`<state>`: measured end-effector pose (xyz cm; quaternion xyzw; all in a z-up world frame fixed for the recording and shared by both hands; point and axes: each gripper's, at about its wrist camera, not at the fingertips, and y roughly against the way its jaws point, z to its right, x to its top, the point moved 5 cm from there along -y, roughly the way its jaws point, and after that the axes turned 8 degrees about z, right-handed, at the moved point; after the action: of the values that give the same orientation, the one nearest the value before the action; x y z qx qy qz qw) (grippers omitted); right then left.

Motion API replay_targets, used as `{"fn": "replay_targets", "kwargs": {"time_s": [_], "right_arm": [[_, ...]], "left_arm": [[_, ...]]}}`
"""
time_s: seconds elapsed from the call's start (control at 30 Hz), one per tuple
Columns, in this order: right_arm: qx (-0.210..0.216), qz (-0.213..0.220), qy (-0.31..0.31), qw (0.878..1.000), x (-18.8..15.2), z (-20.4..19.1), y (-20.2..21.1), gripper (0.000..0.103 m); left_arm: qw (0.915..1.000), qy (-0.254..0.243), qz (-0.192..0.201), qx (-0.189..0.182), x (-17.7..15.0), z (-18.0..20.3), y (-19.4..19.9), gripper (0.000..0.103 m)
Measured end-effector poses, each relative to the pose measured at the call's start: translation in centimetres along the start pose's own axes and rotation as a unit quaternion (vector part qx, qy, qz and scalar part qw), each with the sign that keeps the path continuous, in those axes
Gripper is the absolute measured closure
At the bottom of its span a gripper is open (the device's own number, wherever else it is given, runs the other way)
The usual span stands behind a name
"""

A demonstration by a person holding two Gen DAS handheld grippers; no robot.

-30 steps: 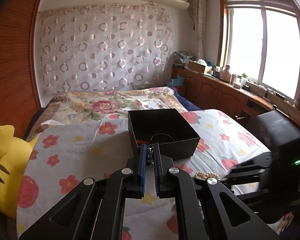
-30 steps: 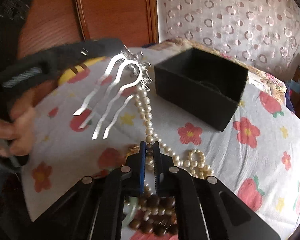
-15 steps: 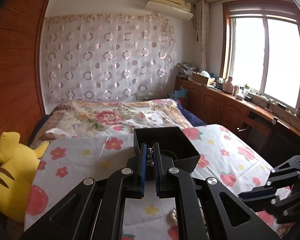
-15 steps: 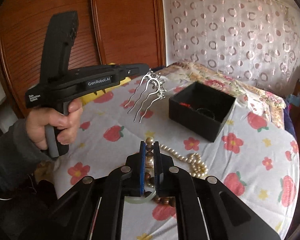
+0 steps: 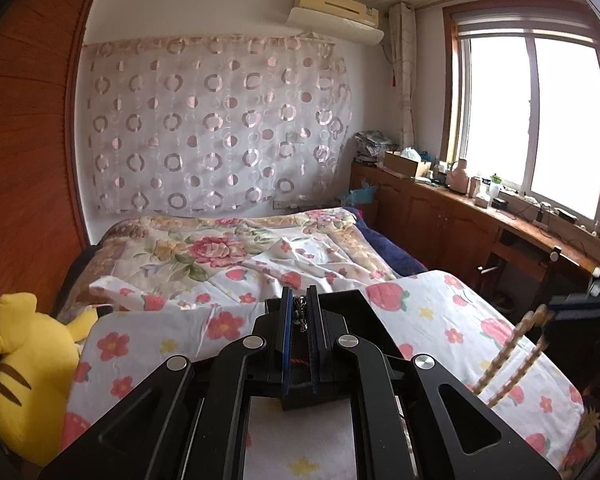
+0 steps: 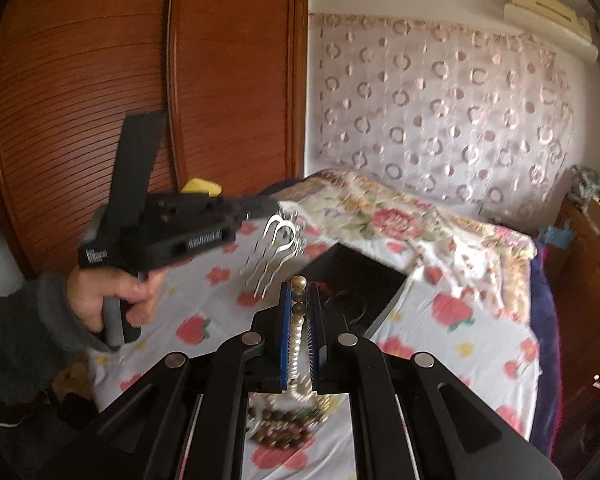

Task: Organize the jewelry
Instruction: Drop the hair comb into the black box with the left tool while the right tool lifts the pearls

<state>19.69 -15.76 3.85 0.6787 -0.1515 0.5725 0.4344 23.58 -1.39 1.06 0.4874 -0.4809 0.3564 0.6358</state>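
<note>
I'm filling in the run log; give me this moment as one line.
left gripper: shut on silver hair comb, above bed | right gripper: shut on pearl necklace, lifted | black box: open on bedspread

Silver hair comb [image 6: 278, 240] hung prongs-down above the open black box [image 6: 356, 284]. Pearl necklace [image 6: 298, 344] hung taut, lifted off the bedsheet. Brown bead bracelet [image 6: 280, 426] lay below it, blurred.

The bed [image 6: 480, 344], under a flowered sheet, carries a black box [image 6: 364, 280] at centre, loose beads [image 6: 284, 428] at 6 o'clock, and a yellow plush [image 5: 24, 376] at 9 o'clock.
</note>
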Motion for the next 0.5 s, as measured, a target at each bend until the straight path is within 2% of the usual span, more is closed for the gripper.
{"fn": "replay_targets", "kwargs": {"time_s": [0.23, 0.5], "right_arm": [[-0.033, 0.021, 0.006, 0.999, 4.4, 2.8, -0.8, 0.095], [-0.056, 0.034, -0.003, 0.998, 8.0, 5.7, -2.6, 0.095]], "left_arm": [[0.9998, 0.001, -0.018, 0.007, -0.3, -0.5, -3.8, 0.097], [0.9981, 0.008, -0.060, 0.010, -3.4, -1.4, -7.5, 0.096]]}}
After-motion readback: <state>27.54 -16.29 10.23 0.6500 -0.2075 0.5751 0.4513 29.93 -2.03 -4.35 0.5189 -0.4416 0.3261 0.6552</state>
